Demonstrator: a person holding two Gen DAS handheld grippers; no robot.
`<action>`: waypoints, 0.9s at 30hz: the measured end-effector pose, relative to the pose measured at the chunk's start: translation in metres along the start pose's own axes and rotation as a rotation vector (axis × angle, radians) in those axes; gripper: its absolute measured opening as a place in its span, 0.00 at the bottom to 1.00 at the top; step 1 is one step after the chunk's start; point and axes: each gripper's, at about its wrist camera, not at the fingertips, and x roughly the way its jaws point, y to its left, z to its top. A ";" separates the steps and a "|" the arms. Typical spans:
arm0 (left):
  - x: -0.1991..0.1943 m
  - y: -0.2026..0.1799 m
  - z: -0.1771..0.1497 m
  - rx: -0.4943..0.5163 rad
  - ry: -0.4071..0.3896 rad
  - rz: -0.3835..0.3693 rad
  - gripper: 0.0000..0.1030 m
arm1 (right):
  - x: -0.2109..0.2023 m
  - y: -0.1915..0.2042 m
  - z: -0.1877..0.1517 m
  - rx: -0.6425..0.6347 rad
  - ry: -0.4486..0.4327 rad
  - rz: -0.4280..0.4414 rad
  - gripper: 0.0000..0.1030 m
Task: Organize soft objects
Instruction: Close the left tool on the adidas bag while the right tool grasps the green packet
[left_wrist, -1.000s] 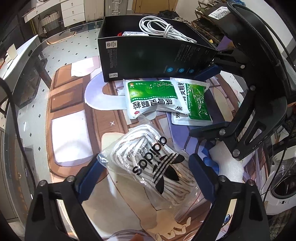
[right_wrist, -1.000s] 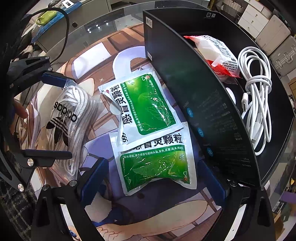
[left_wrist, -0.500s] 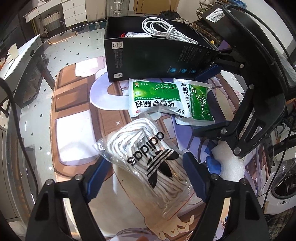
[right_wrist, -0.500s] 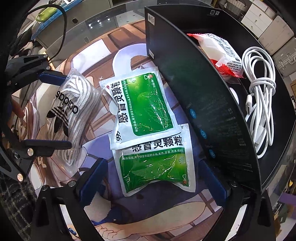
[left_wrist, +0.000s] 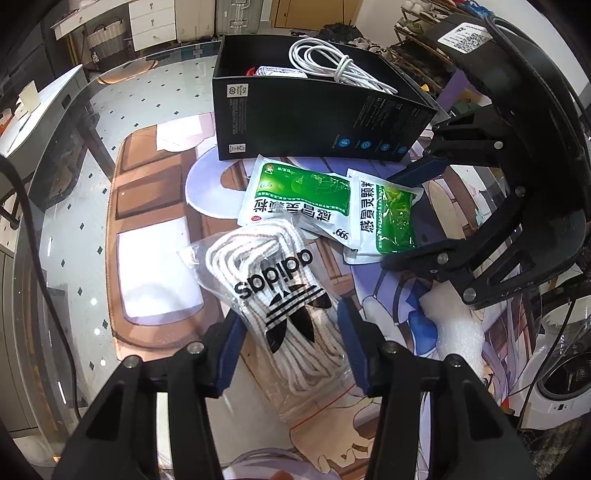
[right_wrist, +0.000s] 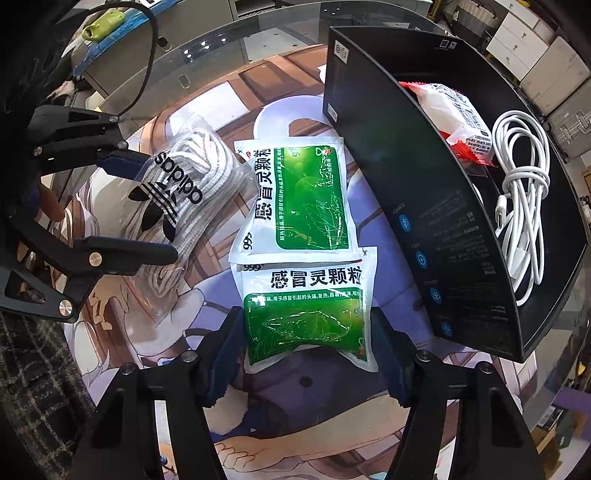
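A clear adidas bag of white laces (left_wrist: 284, 295) lies on the printed mat; my left gripper (left_wrist: 290, 354) has closed its blue pads on both sides of it. The bag also shows in the right wrist view (right_wrist: 184, 199). Two green medicine sachets lie side by side; my right gripper (right_wrist: 306, 343) has its pads pressed on the near sachet (right_wrist: 306, 314), and the far sachet (right_wrist: 299, 199) lies beyond it. A black box (left_wrist: 314, 110) stands behind them, holding a white cable (right_wrist: 524, 206) and a red-and-white packet (right_wrist: 458, 118).
The printed mat (left_wrist: 155, 206) covers a glass table. White foam wrap (left_wrist: 454, 332) lies at the right of the left wrist view. A washing machine (left_wrist: 565, 380) stands off the table's right edge. The box wall (right_wrist: 424, 221) rises close to the right of the sachets.
Both grippers narrowed from wide open until their pads met the items between them, the left on the adidas bag, the right on the near sachet. The left also advanced along the bag.
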 end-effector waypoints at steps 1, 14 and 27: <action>0.000 0.000 0.000 -0.001 0.001 -0.003 0.45 | -0.001 0.002 0.000 0.001 0.000 0.000 0.61; -0.007 -0.006 0.000 0.022 -0.005 0.014 0.35 | -0.010 0.007 -0.003 0.018 0.000 0.006 0.44; -0.014 -0.014 0.000 0.058 -0.025 0.055 0.32 | -0.036 -0.009 -0.035 0.093 -0.071 0.044 0.44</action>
